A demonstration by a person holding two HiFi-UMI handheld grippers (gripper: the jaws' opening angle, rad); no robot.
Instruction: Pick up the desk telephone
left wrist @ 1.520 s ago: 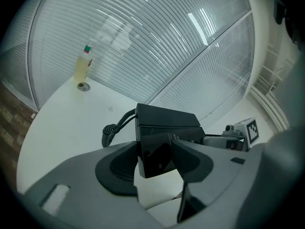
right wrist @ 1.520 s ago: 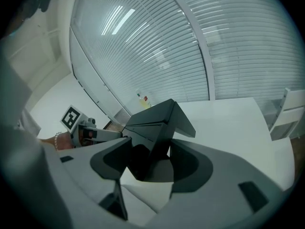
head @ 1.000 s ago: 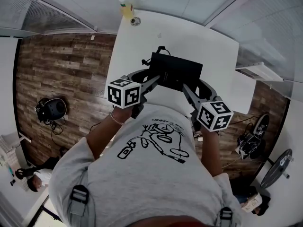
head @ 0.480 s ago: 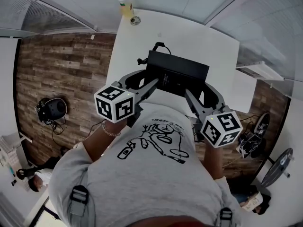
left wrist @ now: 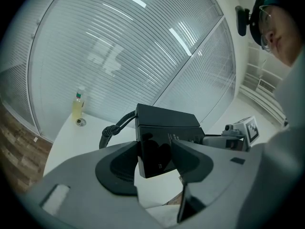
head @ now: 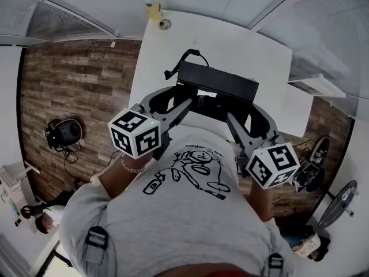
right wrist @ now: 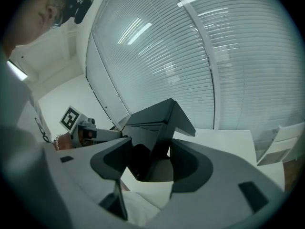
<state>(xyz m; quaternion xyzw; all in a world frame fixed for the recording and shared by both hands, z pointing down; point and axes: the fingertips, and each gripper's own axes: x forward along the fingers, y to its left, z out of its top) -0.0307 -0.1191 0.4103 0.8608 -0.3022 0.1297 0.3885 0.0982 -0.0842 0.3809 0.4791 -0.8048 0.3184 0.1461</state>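
Observation:
The black desk telephone [head: 218, 89] hangs above the white table [head: 242, 48], gripped at both ends. My left gripper [head: 183, 104] is shut on its left end, with the jaws on either side of the glossy black side face [left wrist: 157, 151]. My right gripper [head: 232, 118] is shut on the right end, where the wedge-shaped body [right wrist: 152, 128] sits between the jaws. The phone's curly cord [head: 183, 58] trails off its back left corner and also shows in the left gripper view as the cord [left wrist: 114, 128]. The phone's underside is hidden.
A yellow bottle [head: 153, 7] and a small round thing [head: 165, 25] stand at the table's far left corner. A white shelf unit [head: 317, 88] adjoins the table on the right. Dark gear [head: 63, 133] lies on the wooden floor at left. Blinds cover the windows behind.
Both grippers have come up toward the camera with the telephone between them. The phone now sits higher above the table, and its cord has lifted with it.

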